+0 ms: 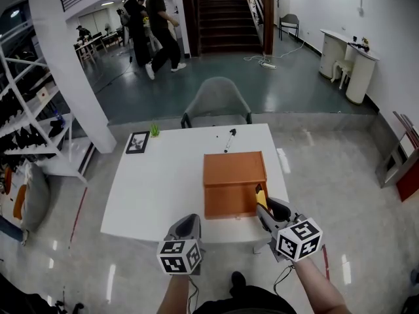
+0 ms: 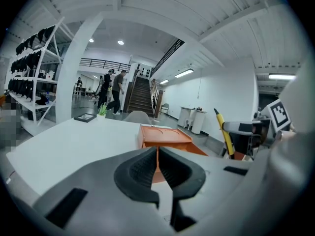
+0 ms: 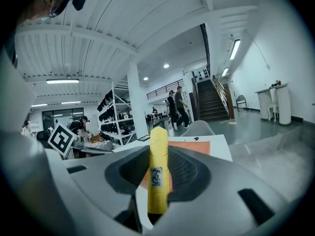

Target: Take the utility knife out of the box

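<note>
Yellow knife [image 3: 158,168] clamped betw. R gripper [image 3: 158,181] jaws, standing near upright, small label facing that gripper's cam. Knife sits at near-right corner of orange box [image 1: 232,175]; box is on white table [image 1: 150,188]. L gripper [image 2: 157,167] jaws together, nothing betw. them, at table's near edge, left of box & apart from it. Black pen [image 1: 229,140] lies beyond box; grey chair [image 1: 216,100] at far side.
</note>
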A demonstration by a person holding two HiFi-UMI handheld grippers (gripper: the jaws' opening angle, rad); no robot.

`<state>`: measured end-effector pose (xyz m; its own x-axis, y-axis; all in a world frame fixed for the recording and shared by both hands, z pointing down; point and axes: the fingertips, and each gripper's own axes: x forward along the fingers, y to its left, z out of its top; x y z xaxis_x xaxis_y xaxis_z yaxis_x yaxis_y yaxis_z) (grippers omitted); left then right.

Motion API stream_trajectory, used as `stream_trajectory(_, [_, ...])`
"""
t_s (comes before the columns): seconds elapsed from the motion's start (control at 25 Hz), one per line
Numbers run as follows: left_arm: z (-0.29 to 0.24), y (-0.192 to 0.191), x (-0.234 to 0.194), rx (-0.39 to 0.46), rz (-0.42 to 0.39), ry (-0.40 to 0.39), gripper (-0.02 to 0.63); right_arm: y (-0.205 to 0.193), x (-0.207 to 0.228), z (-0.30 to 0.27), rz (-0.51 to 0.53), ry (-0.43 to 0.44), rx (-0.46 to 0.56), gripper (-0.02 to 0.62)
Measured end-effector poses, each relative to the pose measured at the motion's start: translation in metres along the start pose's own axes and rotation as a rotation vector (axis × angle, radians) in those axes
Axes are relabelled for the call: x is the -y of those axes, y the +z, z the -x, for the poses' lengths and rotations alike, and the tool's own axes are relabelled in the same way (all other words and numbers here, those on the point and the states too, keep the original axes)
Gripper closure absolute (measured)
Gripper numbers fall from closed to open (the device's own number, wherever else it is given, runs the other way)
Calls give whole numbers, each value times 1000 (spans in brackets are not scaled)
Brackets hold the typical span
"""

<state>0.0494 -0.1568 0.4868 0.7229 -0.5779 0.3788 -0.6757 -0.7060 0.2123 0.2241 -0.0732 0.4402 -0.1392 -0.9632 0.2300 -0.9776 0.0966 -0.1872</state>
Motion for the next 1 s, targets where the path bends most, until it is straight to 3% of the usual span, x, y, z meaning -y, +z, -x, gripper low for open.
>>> stream_trajectory(1.0, [-1, 2, 0, 0, -8, -1, 588, -1, -1, -3, -6, -8, 7, 482])
